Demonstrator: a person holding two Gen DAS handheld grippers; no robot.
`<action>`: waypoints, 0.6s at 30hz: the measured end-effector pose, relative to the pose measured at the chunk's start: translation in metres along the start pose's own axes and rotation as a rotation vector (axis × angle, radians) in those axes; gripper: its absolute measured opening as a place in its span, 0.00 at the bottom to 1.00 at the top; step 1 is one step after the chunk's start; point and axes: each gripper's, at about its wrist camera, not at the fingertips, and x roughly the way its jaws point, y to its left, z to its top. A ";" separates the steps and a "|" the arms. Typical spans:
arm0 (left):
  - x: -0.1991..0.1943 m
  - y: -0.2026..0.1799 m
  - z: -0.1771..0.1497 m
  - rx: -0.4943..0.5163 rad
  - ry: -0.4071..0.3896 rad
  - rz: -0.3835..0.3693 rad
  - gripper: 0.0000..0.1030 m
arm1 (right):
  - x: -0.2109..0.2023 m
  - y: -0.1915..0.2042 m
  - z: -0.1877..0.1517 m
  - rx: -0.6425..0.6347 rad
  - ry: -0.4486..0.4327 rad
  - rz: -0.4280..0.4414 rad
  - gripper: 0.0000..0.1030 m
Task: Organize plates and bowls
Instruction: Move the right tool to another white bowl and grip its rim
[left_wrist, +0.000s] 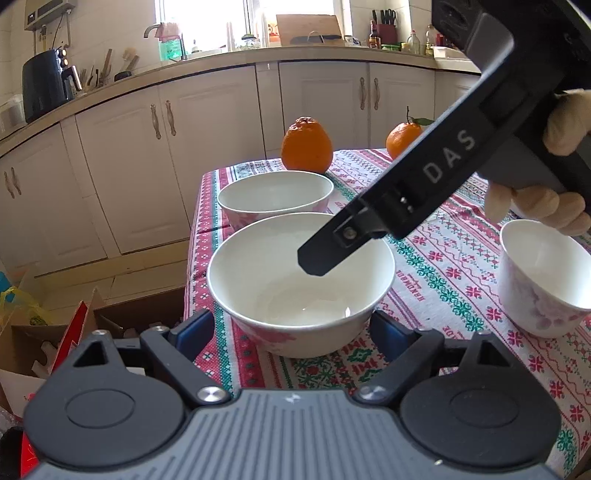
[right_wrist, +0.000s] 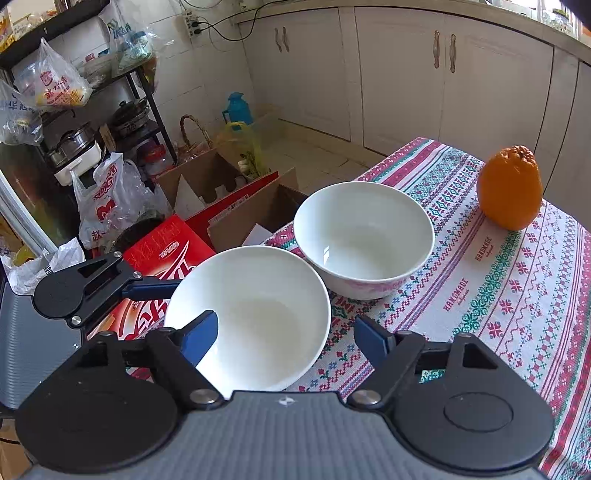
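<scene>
Straddling the near white ceramic bowl with a pink flower print (left_wrist: 301, 284), the left gripper (left_wrist: 293, 330) holds its blue-padded fingers (left_wrist: 195, 332) at the bowl's two sides low in the left wrist view; whether the pads press the wall cannot be told, since the contact is hidden by the bowl's curve. That bowl stands at the lower centre of the frame on the red, green and white patterned tablecloth (left_wrist: 436, 273), near the table's left edge. Just behind it, towards the upper centre, is a second white bowl of the same kind (left_wrist: 275, 195), rims close together. A smaller white cup-shaped bowl with pink print (left_wrist: 543, 284) stands at the right edge of the frame, well apart. Two oranges (left_wrist: 306, 146) sit further back on the cloth. The right gripper (right_wrist: 286, 341) reaches in from the upper right of the left view, held by a gloved hand (left_wrist: 535, 206). In the right wrist view its jaws stand apart over the near bowl's rim, the left blue pad (right_wrist: 201, 336) inside the bowl and the other outside, gripping nothing.
</scene>
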 end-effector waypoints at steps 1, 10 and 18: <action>0.000 0.000 0.000 -0.001 -0.001 -0.003 0.88 | 0.002 -0.001 0.001 0.002 0.002 0.005 0.80; 0.001 0.000 0.003 0.006 -0.010 -0.016 0.88 | 0.013 -0.003 0.003 0.020 0.020 0.036 0.68; 0.001 0.001 0.003 0.008 -0.019 -0.028 0.86 | 0.016 -0.006 0.004 0.032 0.017 0.059 0.63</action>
